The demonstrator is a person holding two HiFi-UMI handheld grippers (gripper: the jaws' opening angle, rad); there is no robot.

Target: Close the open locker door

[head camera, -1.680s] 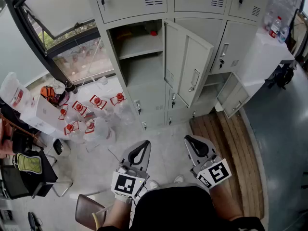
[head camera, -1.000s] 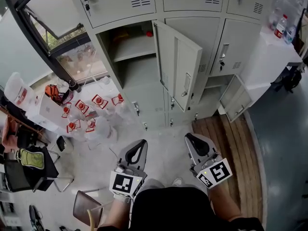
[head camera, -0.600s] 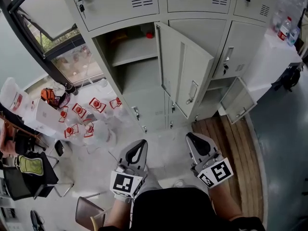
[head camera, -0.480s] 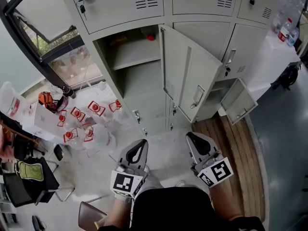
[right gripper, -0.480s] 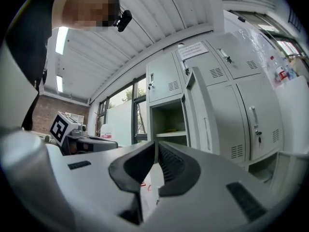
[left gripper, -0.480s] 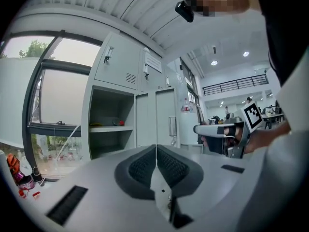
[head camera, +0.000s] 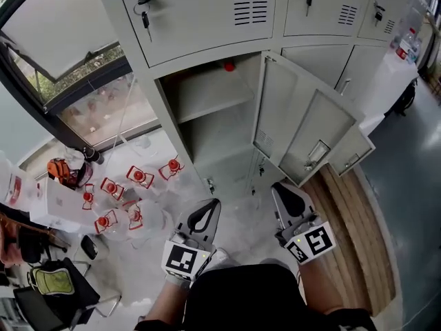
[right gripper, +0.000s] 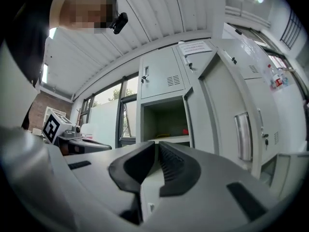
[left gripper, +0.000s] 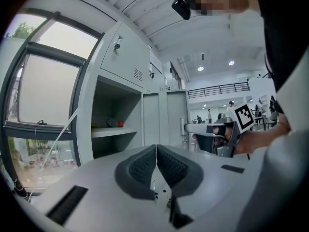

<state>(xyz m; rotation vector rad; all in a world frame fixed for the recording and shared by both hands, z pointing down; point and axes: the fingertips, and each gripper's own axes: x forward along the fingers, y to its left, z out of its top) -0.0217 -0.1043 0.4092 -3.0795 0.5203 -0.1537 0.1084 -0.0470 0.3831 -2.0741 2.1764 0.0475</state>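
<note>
Nearest us, our left gripper [head camera: 207, 209] and right gripper [head camera: 286, 193]: jaws pressed together, nothing held. Just beyond the right one, the pale grey metal locker door [head camera: 303, 119] stands swung wide, silver handle near its free edge. Behind, its shelved compartment [head camera: 207, 102].

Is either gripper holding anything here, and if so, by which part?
Nothing is held. The left gripper and the right gripper both have jaws together with nothing between them; neither touches the open locker door.
</note>
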